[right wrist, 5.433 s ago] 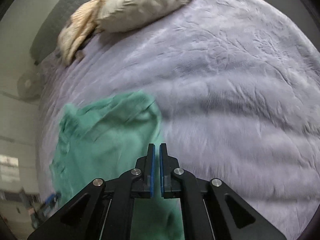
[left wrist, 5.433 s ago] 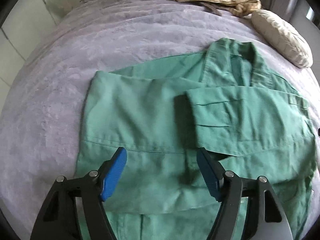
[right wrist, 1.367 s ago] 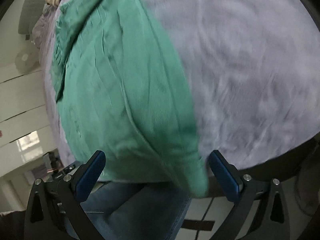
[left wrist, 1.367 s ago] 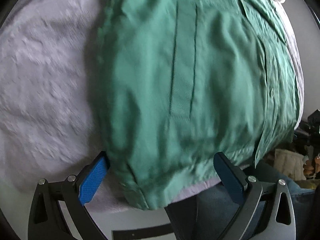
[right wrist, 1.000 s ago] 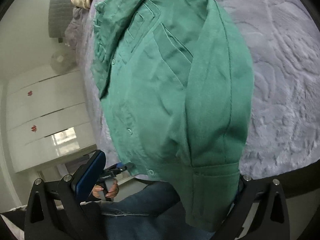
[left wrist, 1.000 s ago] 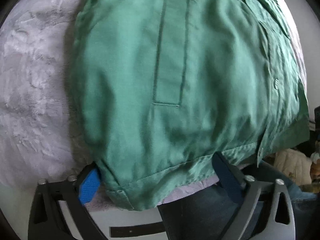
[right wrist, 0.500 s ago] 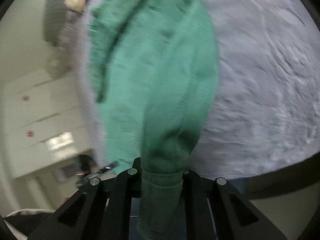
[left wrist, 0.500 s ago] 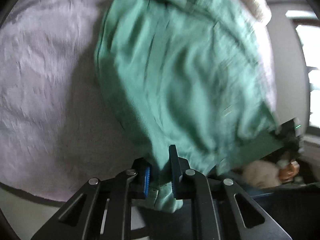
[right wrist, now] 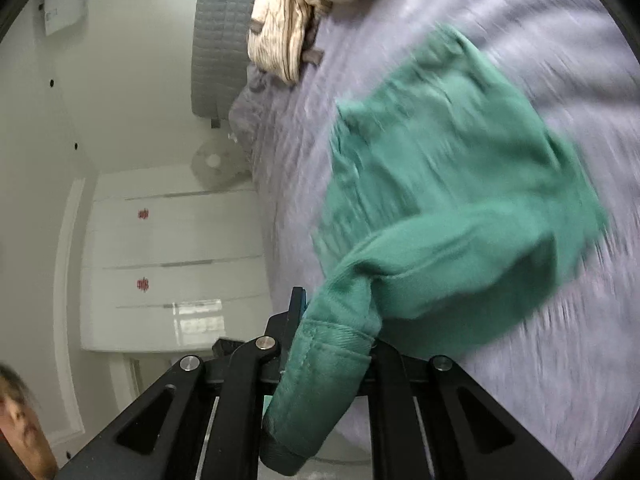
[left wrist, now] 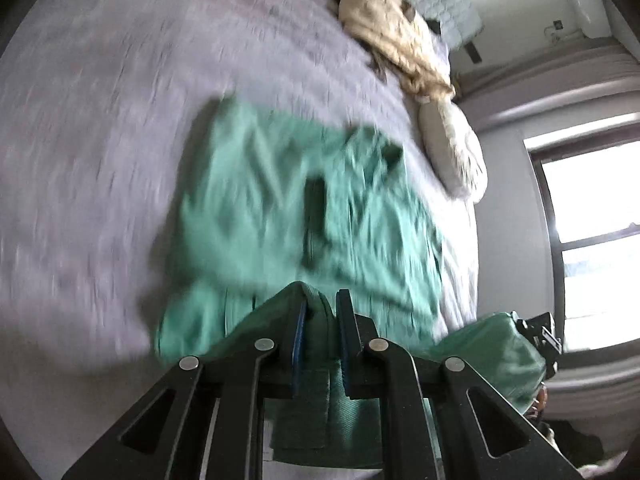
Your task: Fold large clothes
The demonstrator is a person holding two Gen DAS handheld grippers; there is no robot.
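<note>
Four fingers, two grippers, one green shirt

Each gripper is built from matte black plastic arms with triangular cut-outs, and round silver screws are set at the pivots. The left gripper is fitted with blue pads; a blue edge is also seen on the right gripper.

The shirt lies on the bedspread ahead of the left gripper's fingers, its hem between them; a pillow lies beyond, right.
</note>
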